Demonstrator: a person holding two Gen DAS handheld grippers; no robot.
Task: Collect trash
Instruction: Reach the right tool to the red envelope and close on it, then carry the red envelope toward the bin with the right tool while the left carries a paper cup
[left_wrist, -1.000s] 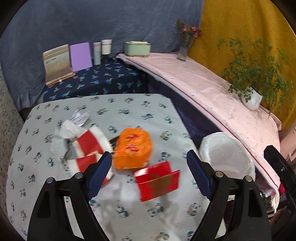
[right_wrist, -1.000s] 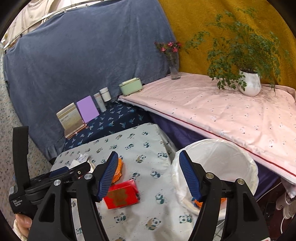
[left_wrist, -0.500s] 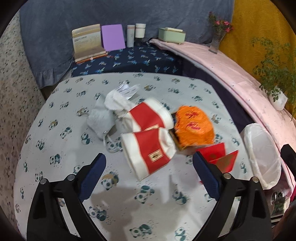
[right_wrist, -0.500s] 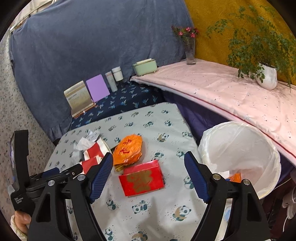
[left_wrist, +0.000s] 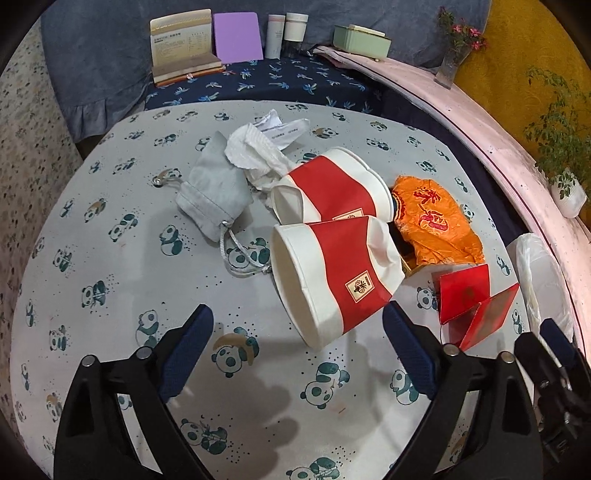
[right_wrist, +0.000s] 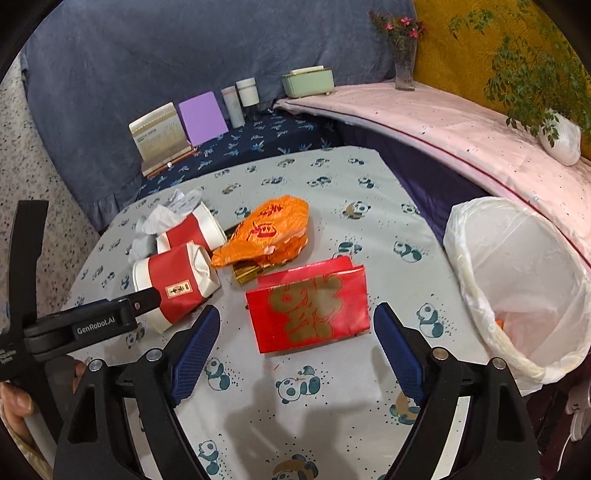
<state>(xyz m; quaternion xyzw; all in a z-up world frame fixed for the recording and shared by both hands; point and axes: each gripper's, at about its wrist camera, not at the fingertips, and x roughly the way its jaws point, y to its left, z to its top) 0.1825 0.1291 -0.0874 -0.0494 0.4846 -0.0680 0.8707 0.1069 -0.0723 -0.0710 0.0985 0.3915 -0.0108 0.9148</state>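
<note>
1. Your left tool (left_wrist: 297, 347) has just been narrowing a little, yet gapes wide, gripping nothing; the nearer paper cup (left_wrist: 332, 273) lies just ahead, bare bench (left_wrist: 110, 295) at its left.
2. Your right tool (right_wrist: 295, 341) has just been opening, empty; the red envelope (right_wrist: 308, 308) lies just ahead, the lined bin (right_wrist: 517, 295) past the bench's right edge.
</note>
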